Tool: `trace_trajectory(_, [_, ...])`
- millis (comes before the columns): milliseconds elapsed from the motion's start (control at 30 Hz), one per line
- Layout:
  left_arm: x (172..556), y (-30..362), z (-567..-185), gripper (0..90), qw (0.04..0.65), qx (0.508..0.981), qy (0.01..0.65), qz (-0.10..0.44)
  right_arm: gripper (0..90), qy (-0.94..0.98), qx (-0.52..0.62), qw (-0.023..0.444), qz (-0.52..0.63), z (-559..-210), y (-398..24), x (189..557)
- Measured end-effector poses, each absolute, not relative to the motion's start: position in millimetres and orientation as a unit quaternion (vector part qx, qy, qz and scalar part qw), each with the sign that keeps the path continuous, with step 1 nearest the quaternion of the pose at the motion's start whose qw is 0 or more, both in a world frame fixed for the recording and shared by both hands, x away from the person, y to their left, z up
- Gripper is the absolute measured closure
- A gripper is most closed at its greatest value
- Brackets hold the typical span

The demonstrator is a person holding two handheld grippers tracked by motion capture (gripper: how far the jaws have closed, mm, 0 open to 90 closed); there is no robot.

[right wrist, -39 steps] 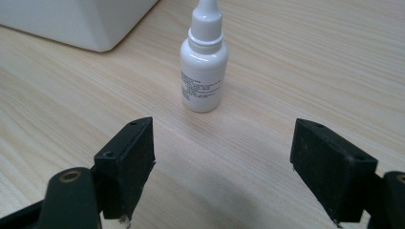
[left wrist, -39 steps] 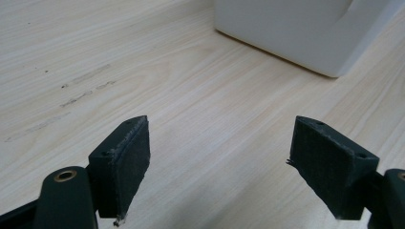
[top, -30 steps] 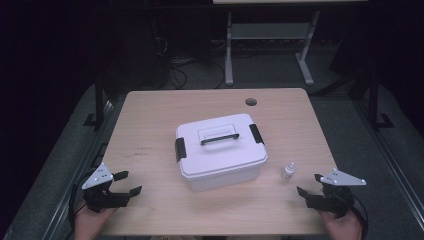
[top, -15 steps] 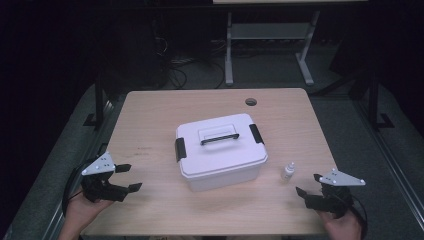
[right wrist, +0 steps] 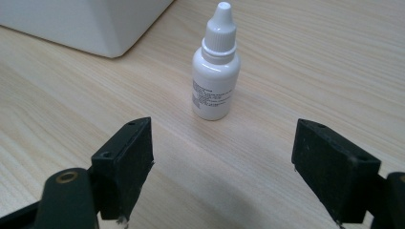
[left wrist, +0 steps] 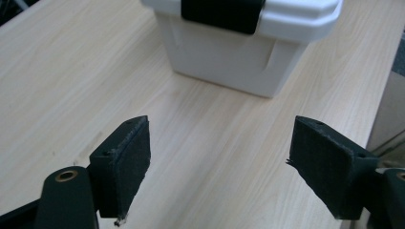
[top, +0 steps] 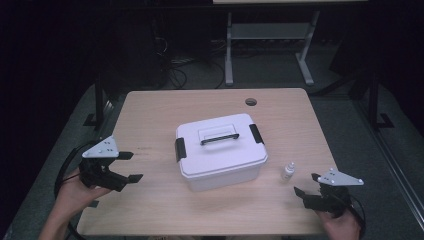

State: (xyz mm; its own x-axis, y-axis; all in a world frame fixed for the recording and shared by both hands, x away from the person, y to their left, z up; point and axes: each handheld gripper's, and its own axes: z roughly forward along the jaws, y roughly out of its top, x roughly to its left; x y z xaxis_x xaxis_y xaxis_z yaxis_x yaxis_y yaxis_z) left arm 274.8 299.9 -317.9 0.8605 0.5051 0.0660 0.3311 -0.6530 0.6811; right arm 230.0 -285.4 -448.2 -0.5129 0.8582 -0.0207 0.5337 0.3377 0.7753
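**Open jaws flank box and bottle**

While our left hand-held gripper (top: 127,166) hangs open over the surface (top: 150,107) facing the white box (top: 220,150), our right hand-held gripper (top: 306,184) rests open, the dropper bottle (right wrist: 216,71) upright just ahead, beside the box.

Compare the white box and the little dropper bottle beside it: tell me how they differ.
The box is far bigger than the bottle. The box is broad and squat with a flat lid; the bottle is slim and upright with a pointed cap. The box has black latches at both ends and a dark handle on its lid; the bottle carries a small printed label and no black parts. Both are white, closed, and stand apart on the wooden table.
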Motion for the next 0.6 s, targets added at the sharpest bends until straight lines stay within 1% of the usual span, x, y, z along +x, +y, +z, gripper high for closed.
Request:
trace_trajectory(33, [278, 294, -310, 21.9, 0.341, 0.904, 0.226, 0.127, 20.9, 0.789, 0.441, 0.218, 0.368, -449, -286, 231])
trace_trajectory(133, [282, 288, -304, 21.9, 0.335, 0.907, 0.221, 0.126, 20.9, 0.789, 0.441, 0.218, 0.367, -449, -286, 231])
trace_trajectory(267, [292, 270, -290, 22.7, 0.328, 0.914, 0.207, 0.119, 20.9, 0.787, 0.443, 0.216, 0.372, -449, -287, 230])
trace_trajectory(600, [306, 237, -278, 23.8, 0.308, 0.927, 0.183, 0.113, 21.0, 0.788, 0.44, 0.216, 0.373, -449, -287, 231])
